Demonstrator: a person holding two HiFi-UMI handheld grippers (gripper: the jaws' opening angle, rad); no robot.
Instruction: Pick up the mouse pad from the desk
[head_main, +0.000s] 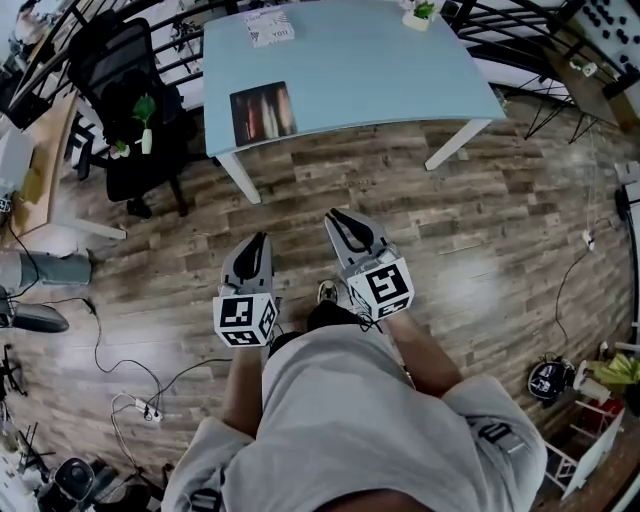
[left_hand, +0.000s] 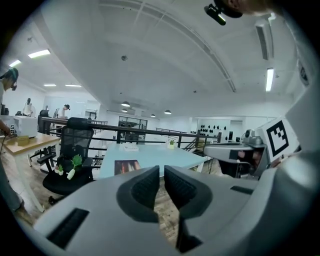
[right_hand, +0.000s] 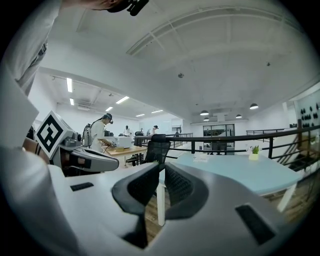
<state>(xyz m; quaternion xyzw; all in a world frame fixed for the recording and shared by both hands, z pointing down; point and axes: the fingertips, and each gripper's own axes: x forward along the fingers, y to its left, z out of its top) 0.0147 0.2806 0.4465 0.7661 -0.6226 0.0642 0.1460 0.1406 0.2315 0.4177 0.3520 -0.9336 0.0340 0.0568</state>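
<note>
"YOU" on white booklet (head_main: 269, 27)

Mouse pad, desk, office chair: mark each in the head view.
mouse pad (head_main: 263, 113), head view, centre of its dark top face.
desk (head_main: 380, 70), head view, bare part of the light-blue top.
office chair (head_main: 112, 55), head view, black backrest.

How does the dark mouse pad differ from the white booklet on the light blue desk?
The dark rectangular mouse pad carries reddish streaks; the white booklet carries dark print. The mouse pad lies at the near edge of the light blue desk, the booklet at its far edge. The mouse pad looks larger. Both lie flat on the desk, untouched.
</note>
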